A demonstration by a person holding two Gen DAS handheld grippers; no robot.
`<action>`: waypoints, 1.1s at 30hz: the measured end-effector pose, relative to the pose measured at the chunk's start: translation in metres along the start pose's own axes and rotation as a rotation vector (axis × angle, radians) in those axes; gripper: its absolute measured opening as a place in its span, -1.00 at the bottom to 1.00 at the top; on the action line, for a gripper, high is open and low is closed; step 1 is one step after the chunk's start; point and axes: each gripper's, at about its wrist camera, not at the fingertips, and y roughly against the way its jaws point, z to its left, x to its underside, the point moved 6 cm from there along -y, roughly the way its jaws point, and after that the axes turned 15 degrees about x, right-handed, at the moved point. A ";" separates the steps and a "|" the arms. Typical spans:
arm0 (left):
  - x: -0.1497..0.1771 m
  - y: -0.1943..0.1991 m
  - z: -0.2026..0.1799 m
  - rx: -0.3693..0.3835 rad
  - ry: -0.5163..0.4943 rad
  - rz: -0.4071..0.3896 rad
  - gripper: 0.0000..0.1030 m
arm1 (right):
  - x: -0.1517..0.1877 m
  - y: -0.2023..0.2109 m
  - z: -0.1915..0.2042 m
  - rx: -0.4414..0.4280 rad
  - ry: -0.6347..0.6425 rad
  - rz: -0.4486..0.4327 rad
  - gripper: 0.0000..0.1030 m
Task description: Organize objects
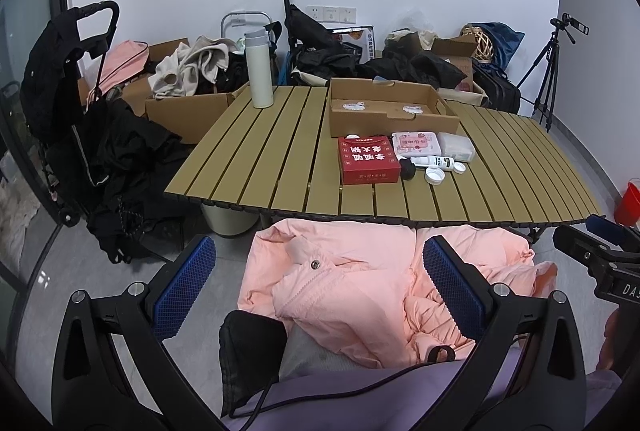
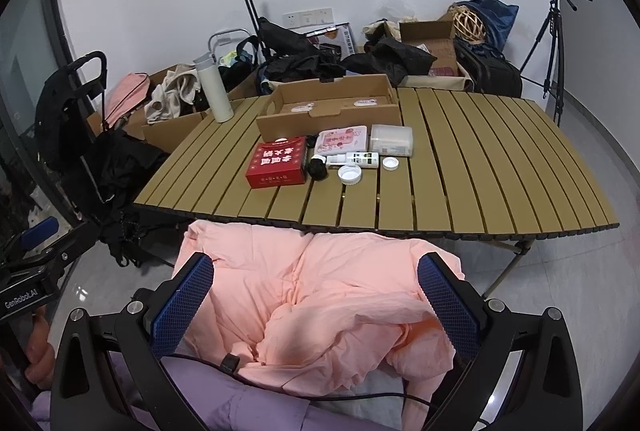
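On the slatted table (image 1: 280, 151) (image 2: 460, 159) lie a red box (image 1: 368, 159) (image 2: 277, 162), a pink packet (image 1: 416, 144) (image 2: 340, 140), a clear plastic box (image 1: 456, 146) (image 2: 391, 139), a small white bottle on its side (image 1: 434, 162) (image 2: 354, 159), two white lids (image 1: 434, 175) (image 2: 349, 175), a black round piece (image 1: 408, 169) (image 2: 318, 167) and an open cardboard tray (image 1: 390, 105) (image 2: 332, 105). A white flask (image 1: 258, 69) (image 2: 213, 89) stands at the far left. My left gripper (image 1: 320, 283) and right gripper (image 2: 316, 295) are open and empty, held in front of the table over a pink jacket (image 1: 360, 283) (image 2: 320, 303).
Cardboard boxes with clothes (image 1: 188, 103), black bags and a trolley (image 1: 286, 15) crowd the floor behind the table. A black cart (image 1: 68, 103) stands at the left, a tripod (image 1: 548, 63) (image 2: 554, 43) at the right, a red bucket (image 1: 628, 203) by the right wall.
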 end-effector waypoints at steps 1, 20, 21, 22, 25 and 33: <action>0.000 -0.001 0.000 0.001 0.003 0.002 1.00 | 0.000 -0.001 -0.001 -0.001 -0.002 0.000 1.00; -0.074 -0.148 0.055 0.049 0.031 0.024 1.00 | -0.056 -0.170 0.008 0.014 0.148 0.171 1.00; -0.070 -0.164 0.059 0.048 0.040 0.050 1.00 | -0.057 -0.183 0.010 0.014 0.154 0.183 1.00; -0.066 -0.177 0.061 0.057 0.051 0.076 1.00 | -0.058 -0.196 0.015 0.024 0.168 0.193 0.99; -0.063 -0.224 0.064 0.167 0.134 0.159 1.00 | -0.083 -0.223 0.049 -0.087 0.231 0.180 0.57; -0.055 -0.302 0.036 0.341 0.233 0.269 0.34 | -0.151 -0.298 0.138 -0.230 0.489 0.106 0.45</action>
